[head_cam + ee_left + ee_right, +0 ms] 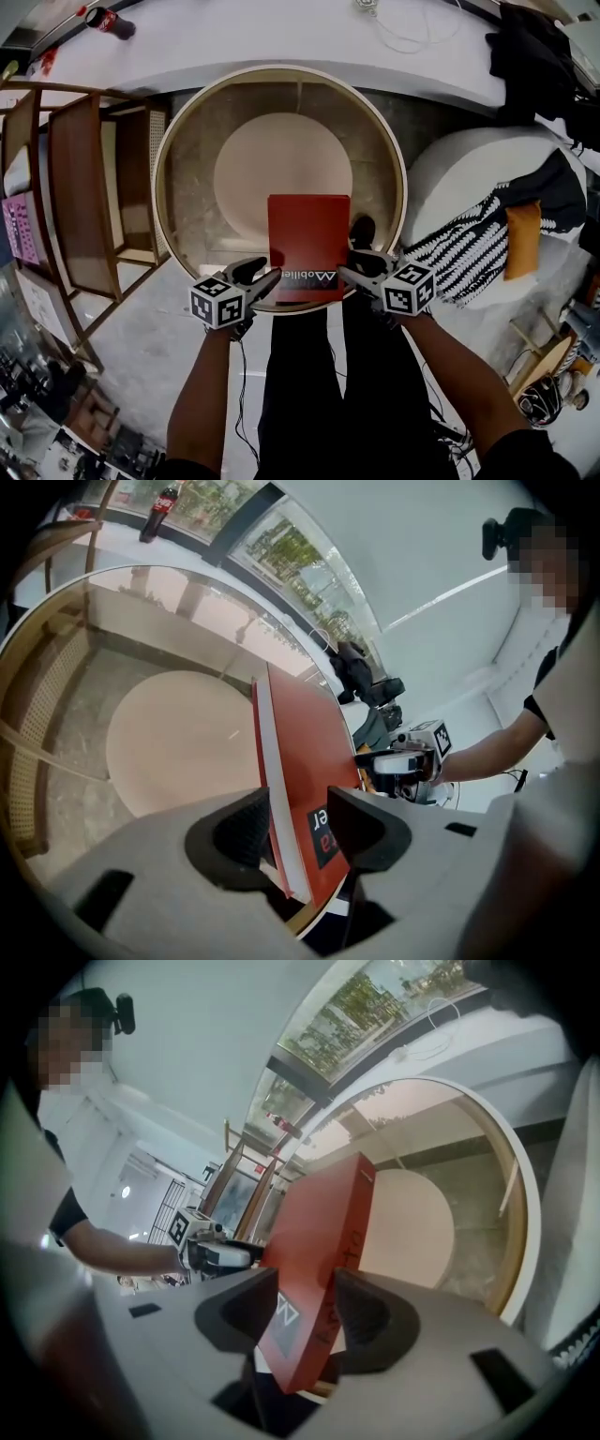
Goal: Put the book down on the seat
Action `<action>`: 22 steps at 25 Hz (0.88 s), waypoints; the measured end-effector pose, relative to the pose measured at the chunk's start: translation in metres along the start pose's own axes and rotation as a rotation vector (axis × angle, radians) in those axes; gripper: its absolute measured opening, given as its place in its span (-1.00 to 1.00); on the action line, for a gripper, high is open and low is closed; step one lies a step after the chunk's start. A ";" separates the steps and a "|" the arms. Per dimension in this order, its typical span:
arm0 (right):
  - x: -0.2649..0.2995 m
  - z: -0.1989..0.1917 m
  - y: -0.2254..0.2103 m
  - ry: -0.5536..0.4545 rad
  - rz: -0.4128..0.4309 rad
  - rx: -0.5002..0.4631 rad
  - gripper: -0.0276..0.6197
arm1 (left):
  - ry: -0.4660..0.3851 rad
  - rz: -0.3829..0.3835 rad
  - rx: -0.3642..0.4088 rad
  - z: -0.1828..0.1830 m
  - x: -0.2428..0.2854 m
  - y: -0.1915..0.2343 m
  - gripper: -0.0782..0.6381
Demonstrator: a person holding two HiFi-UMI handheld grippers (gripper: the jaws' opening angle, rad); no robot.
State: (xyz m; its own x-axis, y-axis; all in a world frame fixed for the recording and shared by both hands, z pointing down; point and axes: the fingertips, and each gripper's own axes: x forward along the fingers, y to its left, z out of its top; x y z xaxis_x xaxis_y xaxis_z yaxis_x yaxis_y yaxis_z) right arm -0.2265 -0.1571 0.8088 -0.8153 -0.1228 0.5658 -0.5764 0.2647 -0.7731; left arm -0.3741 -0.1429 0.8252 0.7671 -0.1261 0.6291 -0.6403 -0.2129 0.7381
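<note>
Now the big round chair [178,122] is filling the middle of the head view, its pale seat [281,159] lying inside the rim; the red book [307,239] is hanging over the chair's near edge, not yet on the seat; the left gripper [262,277] is pinching its page edge and the right gripper [361,274] is clamping the spine side, both narrowed onto the cover. Best, I'd judge, to be carrying it forward level, lowering it flat, releasing together. The gripper views are showing each bite on the cover; only the head view is showing the book stopping short of the seat.
</note>
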 end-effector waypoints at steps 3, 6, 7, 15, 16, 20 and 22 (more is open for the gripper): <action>0.004 -0.009 -0.005 0.008 -0.009 0.011 -0.34 | 0.002 -0.006 -0.019 -0.006 0.003 0.002 -0.28; 0.009 -0.018 -0.008 0.023 -0.003 0.009 -0.34 | 0.001 -0.008 -0.017 -0.008 0.005 0.003 -0.29; 0.010 -0.020 -0.009 0.030 -0.001 0.003 -0.34 | 0.001 -0.010 -0.018 -0.008 0.006 0.002 -0.29; 0.011 -0.022 -0.012 0.039 -0.010 -0.052 -0.35 | 0.034 -0.011 -0.002 -0.019 0.014 0.001 -0.29; 0.011 -0.022 -0.013 0.038 -0.013 -0.056 -0.38 | 0.036 -0.011 0.000 -0.020 0.015 0.001 -0.29; 0.012 -0.023 -0.014 0.030 -0.017 -0.059 -0.41 | 0.030 -0.006 0.005 -0.022 0.015 0.002 -0.29; 0.012 -0.022 -0.013 0.026 -0.016 -0.067 -0.42 | 0.031 -0.004 0.008 -0.021 0.015 0.002 -0.29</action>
State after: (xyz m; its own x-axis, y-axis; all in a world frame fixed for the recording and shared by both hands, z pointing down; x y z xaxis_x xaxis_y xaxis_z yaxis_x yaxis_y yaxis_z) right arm -0.2274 -0.1410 0.8319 -0.8036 -0.1028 0.5862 -0.5839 0.3267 -0.7432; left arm -0.3651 -0.1249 0.8412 0.7682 -0.0952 0.6331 -0.6364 -0.2216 0.7388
